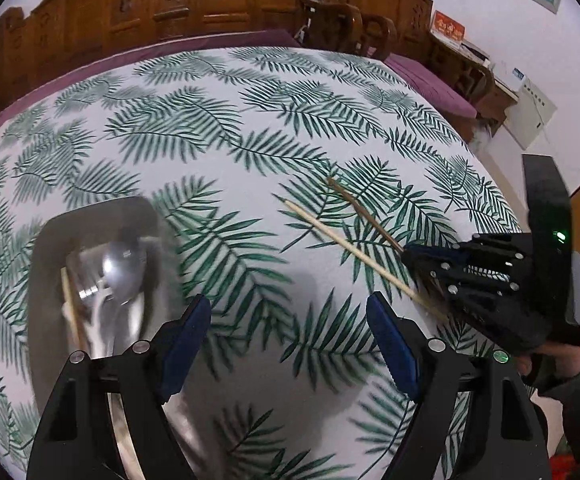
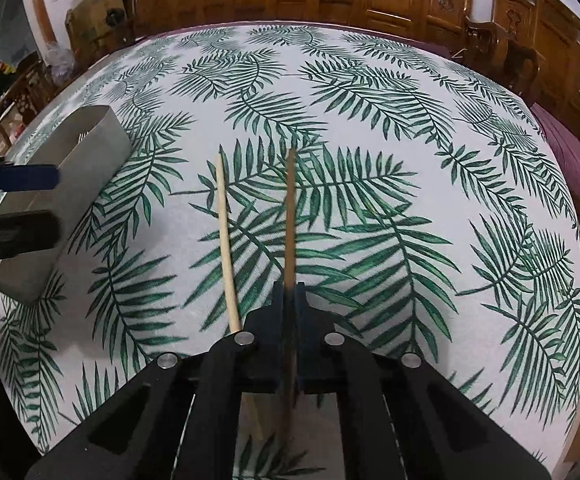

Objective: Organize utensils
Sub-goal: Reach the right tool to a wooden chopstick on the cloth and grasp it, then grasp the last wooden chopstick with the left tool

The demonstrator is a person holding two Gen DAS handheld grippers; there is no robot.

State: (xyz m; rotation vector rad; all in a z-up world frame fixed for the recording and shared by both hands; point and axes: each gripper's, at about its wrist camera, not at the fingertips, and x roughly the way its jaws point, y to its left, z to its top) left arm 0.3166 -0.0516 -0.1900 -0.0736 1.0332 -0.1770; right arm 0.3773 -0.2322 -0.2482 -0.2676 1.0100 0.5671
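Observation:
A steel utensil holder (image 1: 90, 232) stands at the lower left of the left wrist view, with a spoon (image 1: 124, 268) and a pale chopstick (image 1: 70, 308) inside. My left gripper (image 1: 290, 320) is open and empty, just right of the holder. My right gripper (image 2: 288, 292) is shut on a dark brown chopstick (image 2: 289, 216), which also shows in the left wrist view (image 1: 365, 216). A pale chopstick (image 2: 224, 236) lies on the cloth just left of it, also seen in the left wrist view (image 1: 341, 240). The holder (image 2: 74, 184) stands far left in the right wrist view, behind my left gripper's fingers (image 2: 22, 178).
The table carries a white cloth with green palm leaves (image 2: 369, 120). Carved wooden chairs (image 1: 170, 4) with purple cushions (image 1: 429, 80) line the far edge. A wall box (image 1: 533, 112) is at the right.

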